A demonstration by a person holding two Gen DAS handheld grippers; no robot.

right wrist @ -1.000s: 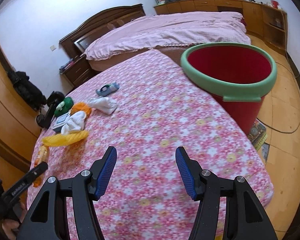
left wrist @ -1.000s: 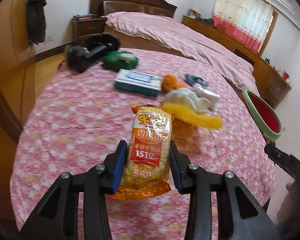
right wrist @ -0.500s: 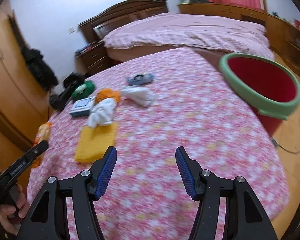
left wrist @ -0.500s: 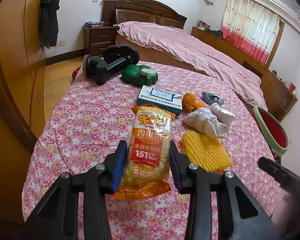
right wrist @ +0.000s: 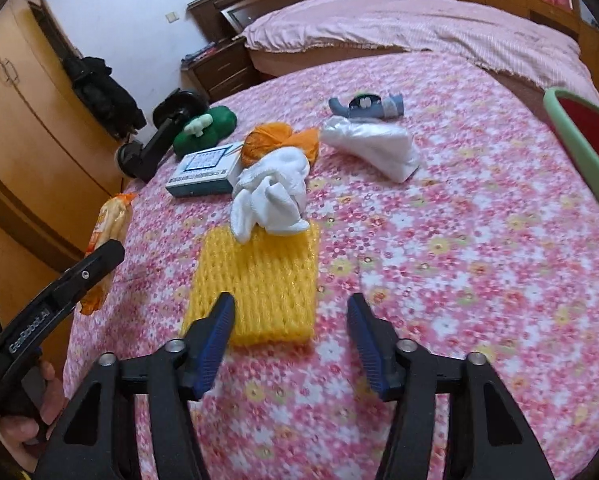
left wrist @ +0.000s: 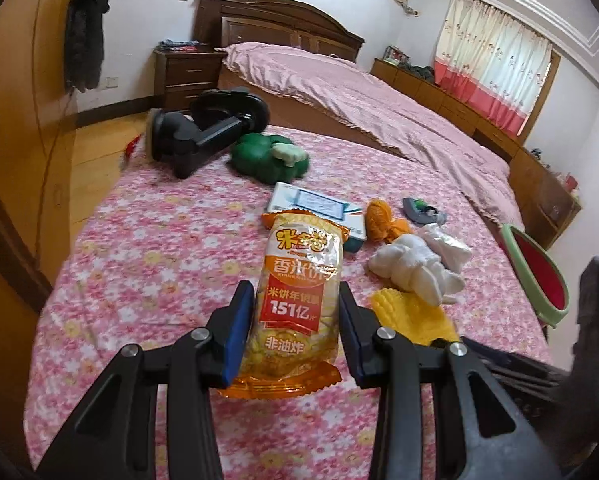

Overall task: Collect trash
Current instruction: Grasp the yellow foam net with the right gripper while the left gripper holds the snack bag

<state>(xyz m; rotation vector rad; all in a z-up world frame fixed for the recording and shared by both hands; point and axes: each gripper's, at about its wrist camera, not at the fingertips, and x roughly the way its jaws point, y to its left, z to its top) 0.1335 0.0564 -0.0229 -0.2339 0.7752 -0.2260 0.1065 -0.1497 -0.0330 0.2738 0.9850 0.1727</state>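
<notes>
The left gripper point(left wrist: 295, 338) is clenched on a snack bag point(left wrist: 297, 300), its fingers point(left wrist: 238, 336) squeezing the lower half so the crinkly pack stands up between them, lifted off the floral surface and ready, I judge, for the red bin point(right wrist: 583, 144). The right gripper point(right wrist: 289, 340) hangs with fingers released, spread wide. A yellow foam net point(right wrist: 259, 284) lies flat just ahead of them, likely the next piece, with a white cloth point(right wrist: 273, 196) touching its far edge.
</notes>
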